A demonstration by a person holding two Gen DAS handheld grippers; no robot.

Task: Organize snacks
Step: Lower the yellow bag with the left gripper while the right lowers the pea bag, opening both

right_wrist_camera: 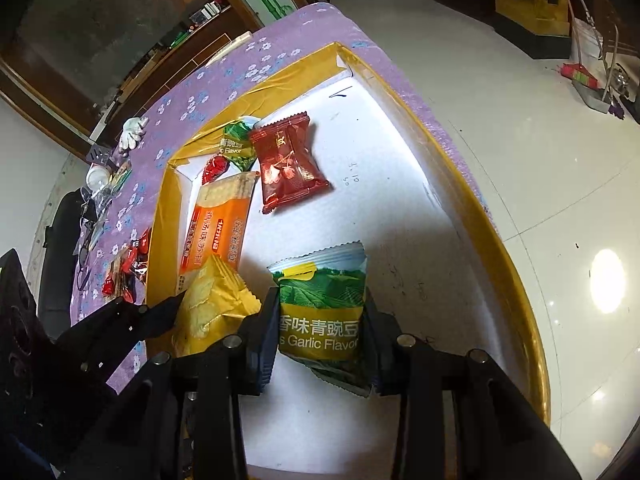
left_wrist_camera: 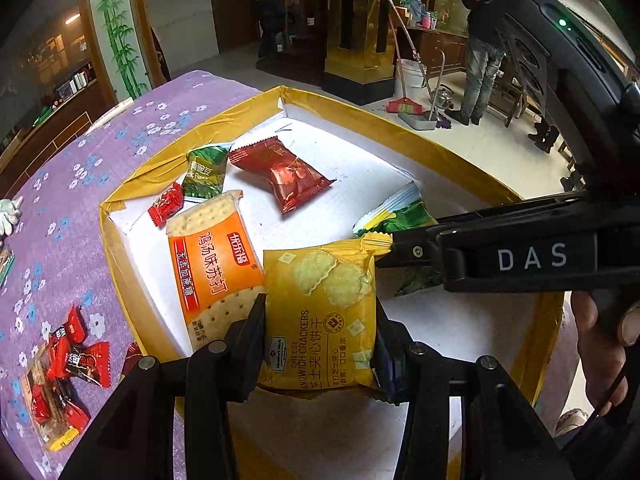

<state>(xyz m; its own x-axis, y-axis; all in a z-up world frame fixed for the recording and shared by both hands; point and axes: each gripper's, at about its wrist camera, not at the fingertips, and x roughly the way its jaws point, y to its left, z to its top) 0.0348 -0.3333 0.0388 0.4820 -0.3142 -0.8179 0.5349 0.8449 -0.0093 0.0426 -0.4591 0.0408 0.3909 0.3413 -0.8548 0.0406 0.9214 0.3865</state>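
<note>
- Left hand-held gripper (left_wrist_camera: 320, 344) clamped on yellow cracker pack (left_wrist_camera: 320, 320), over white box (right_wrist_camera: 400, 184).
- Right hand-held gripper (right_wrist_camera: 320, 340) clamped on green pea packet (right_wrist_camera: 322, 312), probably just above box floor.
- Placing step; next: lower, release beside orange cracker pack (left_wrist_camera: 216, 264).

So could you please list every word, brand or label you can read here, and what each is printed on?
"CHEESE SANDWICH CRACKERS" and "Member's Mark": yellow cracker packet, first letters hidden.
"Garlic Flavor", "香味青豌豆": green pea packet.
"鸡汤味苏打": orange soda cracker packet.
"DAS": right claw arm.
Red packet, candy wrappers, pen marks on box floor: unreadable.
</note>
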